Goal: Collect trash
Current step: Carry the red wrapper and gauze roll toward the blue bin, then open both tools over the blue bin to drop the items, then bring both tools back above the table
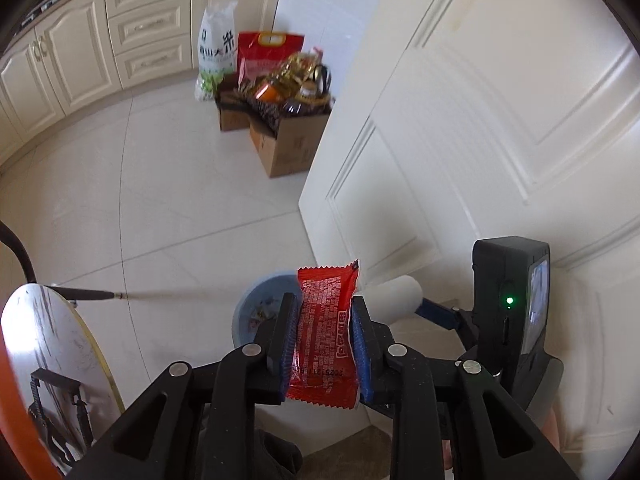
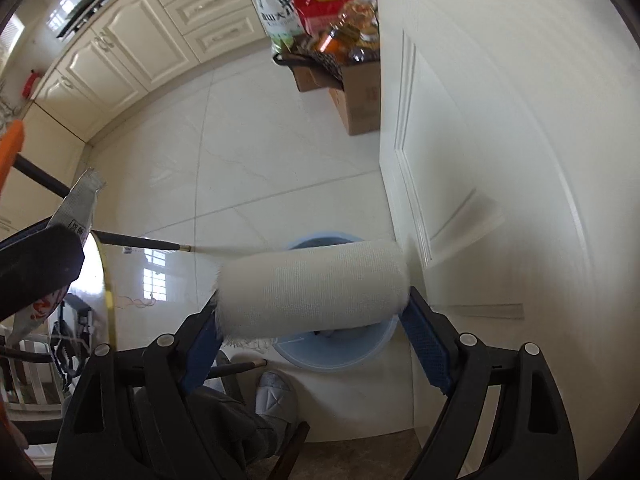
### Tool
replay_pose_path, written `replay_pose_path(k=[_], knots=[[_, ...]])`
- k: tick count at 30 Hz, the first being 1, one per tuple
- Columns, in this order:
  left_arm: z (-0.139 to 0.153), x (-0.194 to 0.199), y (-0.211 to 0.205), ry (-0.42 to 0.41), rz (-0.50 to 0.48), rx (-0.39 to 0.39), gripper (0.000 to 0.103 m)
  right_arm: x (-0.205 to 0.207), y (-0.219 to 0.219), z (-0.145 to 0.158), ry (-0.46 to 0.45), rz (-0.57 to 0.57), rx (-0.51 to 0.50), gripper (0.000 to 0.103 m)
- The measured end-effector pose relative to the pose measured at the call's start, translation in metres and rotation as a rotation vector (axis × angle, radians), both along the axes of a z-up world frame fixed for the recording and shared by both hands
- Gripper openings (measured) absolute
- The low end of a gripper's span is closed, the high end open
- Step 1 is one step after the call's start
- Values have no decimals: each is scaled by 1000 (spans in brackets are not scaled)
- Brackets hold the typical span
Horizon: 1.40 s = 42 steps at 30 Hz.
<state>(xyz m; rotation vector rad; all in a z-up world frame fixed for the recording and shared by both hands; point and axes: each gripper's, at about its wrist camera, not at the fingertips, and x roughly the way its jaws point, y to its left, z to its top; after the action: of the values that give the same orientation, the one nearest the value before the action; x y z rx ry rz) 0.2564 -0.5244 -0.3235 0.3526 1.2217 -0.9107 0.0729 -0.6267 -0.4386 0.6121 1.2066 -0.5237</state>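
A red snack wrapper (image 1: 326, 336) stands upright between the blue pads of my left gripper (image 1: 323, 300), which is shut on it. Just beyond the fingertips, a light blue bin (image 1: 250, 308) sits on the floor with some scraps inside. In the right wrist view, my right gripper (image 2: 312, 300) is shut on a white roll (image 2: 312, 288), held crosswise by its two ends above the same blue bin (image 2: 332, 360). That roll (image 1: 394, 298) also shows to the right of the wrapper in the left wrist view. The wrapper's silver side (image 2: 80, 204) appears at the left edge of the right wrist view.
A white panelled door (image 1: 480, 140) stands close on the right. Cardboard boxes (image 1: 288, 140) of groceries and rice bags sit against the far wall beside cream cabinets (image 1: 80, 52). A round table's edge (image 1: 48, 340) is at the left. A slippered foot (image 2: 276, 396) is below.
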Motion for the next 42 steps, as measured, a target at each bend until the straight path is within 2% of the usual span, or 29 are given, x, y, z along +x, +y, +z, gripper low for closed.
replay_pose_path(k=[2, 4, 9, 14, 20, 23, 30, 35, 39, 42], knots=[[-8, 6, -22, -4, 7, 38, 39, -4, -5, -9, -5, -22, 14, 101], [-9, 8, -36, -20, 14, 60, 77, -9, -9, -14, 4, -44, 15, 103], [-2, -2, -51, -117, 27, 78, 94, -17, -9, -9, 32, -67, -11, 103], [24, -30, -31, -206, 56, 57, 96, -20, -2, 15, 27, -84, -54, 103], [78, -69, 22, -279, 78, -68, 97, -15, 17, 69, -60, -65, -102, 103], [108, -83, 57, -325, 109, -140, 102, -8, 32, 104, -120, -47, -133, 103], [151, -96, 165, -372, 237, -248, 102, 21, 85, 187, -269, 40, -195, 103], [167, -99, 277, -426, 390, -299, 102, 52, 149, 243, -385, 154, -227, 103], [172, -114, 352, -511, 517, -280, 102, 74, 206, 269, -444, 253, -239, 103], [173, -127, 396, -527, 601, -273, 102, 90, 251, 284, -479, 336, -242, 103]])
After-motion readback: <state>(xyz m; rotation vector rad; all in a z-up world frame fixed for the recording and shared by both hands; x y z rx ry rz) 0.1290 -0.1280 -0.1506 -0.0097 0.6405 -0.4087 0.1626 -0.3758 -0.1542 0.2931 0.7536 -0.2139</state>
